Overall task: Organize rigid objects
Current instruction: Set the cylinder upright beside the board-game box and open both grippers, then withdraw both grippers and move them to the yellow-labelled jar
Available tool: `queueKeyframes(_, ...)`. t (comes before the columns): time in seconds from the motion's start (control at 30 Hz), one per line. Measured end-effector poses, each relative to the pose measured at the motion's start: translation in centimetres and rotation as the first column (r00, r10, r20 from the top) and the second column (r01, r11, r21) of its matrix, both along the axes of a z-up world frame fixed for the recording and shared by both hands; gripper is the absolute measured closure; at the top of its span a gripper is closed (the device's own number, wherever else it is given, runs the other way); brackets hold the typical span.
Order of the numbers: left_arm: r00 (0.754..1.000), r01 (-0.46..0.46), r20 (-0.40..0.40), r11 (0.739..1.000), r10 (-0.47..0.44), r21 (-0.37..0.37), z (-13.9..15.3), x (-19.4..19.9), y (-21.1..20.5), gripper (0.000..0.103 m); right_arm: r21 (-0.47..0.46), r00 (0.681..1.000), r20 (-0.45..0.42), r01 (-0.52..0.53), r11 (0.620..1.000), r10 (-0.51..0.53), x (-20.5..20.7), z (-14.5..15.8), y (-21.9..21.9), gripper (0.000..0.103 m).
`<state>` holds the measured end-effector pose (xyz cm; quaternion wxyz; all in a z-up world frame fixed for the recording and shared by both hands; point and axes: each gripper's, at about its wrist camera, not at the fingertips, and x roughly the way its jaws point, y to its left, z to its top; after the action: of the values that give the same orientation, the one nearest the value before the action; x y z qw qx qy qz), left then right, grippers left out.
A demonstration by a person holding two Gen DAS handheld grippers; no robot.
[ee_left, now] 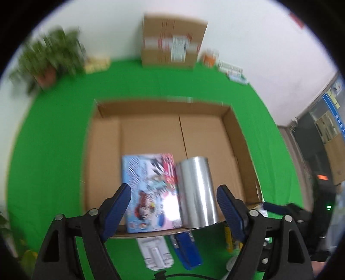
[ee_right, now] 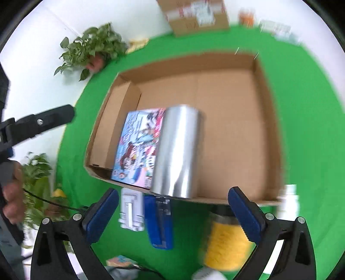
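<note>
An open cardboard box [ee_left: 237, 137] [ee_right: 267, 120] lies on a green cloth. Inside it, near the front wall, a colourful flat package [ee_left: 148, 189] [ee_right: 138, 146] lies next to a shiny silver cylinder [ee_left: 197, 191] [ee_right: 176, 150]. My left gripper [ee_left: 173, 200] is open and empty above the box's front edge. My right gripper [ee_right: 173, 206] is open and empty, hovering over the loose items in front of the box: a white plastic piece [ee_right: 131, 213] [ee_left: 156, 252], a blue stapler-like object [ee_right: 159, 221] [ee_left: 186, 251] and a yellow jar [ee_right: 226, 243].
A taped cardboard carton [ee_left: 172, 43] [ee_right: 194, 15] stands at the back by the wall. Potted plants [ee_left: 49, 58] [ee_right: 94, 47] stand at the back left. Small boxes [ee_left: 230, 69] lie at the back right. A white bottle [ee_right: 291, 200] stands right of the box.
</note>
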<state>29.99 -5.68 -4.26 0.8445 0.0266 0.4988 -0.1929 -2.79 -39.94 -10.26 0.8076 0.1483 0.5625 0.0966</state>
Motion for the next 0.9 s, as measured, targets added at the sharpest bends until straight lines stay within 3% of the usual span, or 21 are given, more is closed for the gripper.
queueKeyframes(0.1,0.991,-0.038,0.129,0.999,0.033,0.036,3.2,-3.7,0.3,0.021,-0.091,0.992,0.087,0.096,0.991,-0.088,-3.3,4.0,-1.2,0.001)
queueKeyframes(0.27,0.982,-0.090,0.169,0.996,0.086,0.016,4.7,-7.8,0.2,0.023,-0.088,0.976,0.180,0.142,0.986,-0.124,-8.3,8.1,-2.3,0.001)
queueKeyframes(0.33,0.981,-0.079,0.173,0.997,0.083,-0.026,4.6,-9.6,0.0,0.053,-0.055,0.979,0.170,0.128,0.990,-0.117,-9.7,8.7,-3.1,0.003)
queueKeyframes(0.37,0.987,-0.050,0.153,0.998,0.056,-0.047,4.5,-10.3,-0.5,0.091,-0.048,0.978,0.173,0.129,0.990,-0.119,-10.3,8.9,-3.3,0.008)
queueKeyframes(0.4,0.993,-0.014,0.116,0.998,0.021,-0.060,4.2,-11.0,-0.9,0.099,-0.050,0.976,0.179,0.134,0.990,-0.123,-10.9,9.1,-3.6,0.023)
queueKeyframes(0.43,0.993,-0.010,0.120,0.998,0.017,-0.058,4.0,-11.6,-1.2,0.099,-0.047,0.975,0.186,0.136,0.990,-0.125,-11.5,9.3,-3.8,0.032)
queueKeyframes(0.47,0.991,-0.006,0.135,0.998,0.014,-0.056,4.1,-12.3,-1.4,0.099,-0.027,0.973,0.195,0.134,0.991,-0.126,-12.3,9.6,-4.1,0.049)
queueKeyframes(0.5,0.989,0.000,0.150,0.998,0.010,-0.064,4.2,-13.0,-1.7,0.099,-0.011,0.970,0.203,0.138,0.990,-0.133,-12.7,9.6,-4.5,0.052)
queueKeyframes(0.53,0.987,0.001,0.160,0.997,0.012,-0.078,4.5,-13.7,-1.9,0.096,0.002,0.966,0.218,0.145,0.989,-0.142,-13.4,10.0,-4.9,0.052)
queueKeyframes(0.57,0.986,-0.006,0.165,0.996,0.020,-0.085,4.5,-14.1,-2.1,0.075,0.008,0.960,0.239,0.150,0.989,-0.148,-14.2,10.5,-5.1,0.049)
queueKeyframes(0.6,0.986,-0.017,0.163,0.997,0.030,-0.081,4.5,-14.3,-2.4,0.031,0.010,0.957,0.248,0.150,0.989,-0.147,-14.7,10.8,-5.4,0.027)
queueKeyframes(0.63,0.986,-0.032,0.162,0.997,0.044,-0.074,4.3,-14.5,-2.5,0.013,0.004,0.955,0.255,0.154,0.988,-0.150,-15.0,10.8,-5.5,0.009)
queueKeyframes(0.67,0.981,-0.047,0.185,0.996,0.060,-0.075,4.3,-14.8,-2.6,0.005,-0.009,0.950,0.268,0.168,0.986,-0.159,-15.4,10.9,-5.7,0.002)
queueKeyframes(0.73,0.976,-0.054,0.209,0.996,0.067,-0.067,4.2,-15.2,-2.9,0.005,-0.018,0.951,0.267,0.166,0.986,-0.155,-15.7,10.8,-5.9,0.001)
queueKeyframes(0.9,0.992,-0.033,0.118,0.999,0.036,-0.032,2.5,-14.4,-2.9,0.005,-0.012,0.970,0.199,0.142,0.990,-0.137,-15.3,8.3,-5.8,0.001)
